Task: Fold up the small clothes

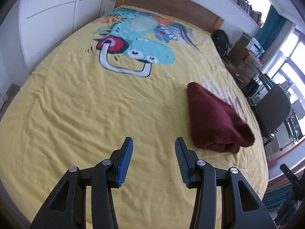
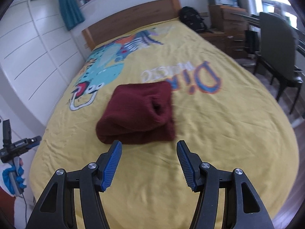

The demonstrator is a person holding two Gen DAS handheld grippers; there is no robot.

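A dark red knitted garment [image 1: 215,120] lies folded into a thick bundle on the yellow bedspread [image 1: 95,114]. In the left wrist view it is ahead and to the right of my left gripper [image 1: 154,143], which is open, empty and above bare bedspread. In the right wrist view the garment [image 2: 137,112] lies just beyond my right gripper [image 2: 149,146], which is open and empty; its fingertips are near the bundle's front edge, not touching it.
The bedspread [image 2: 219,133] has a cartoon print and covers a bed with a wooden headboard [image 1: 171,2]. A black backpack [image 2: 191,18], wooden drawers [image 2: 231,28] and a dark chair [image 2: 276,43] stand on the bed's right side. White wardrobe doors [image 2: 28,43] are on the left.
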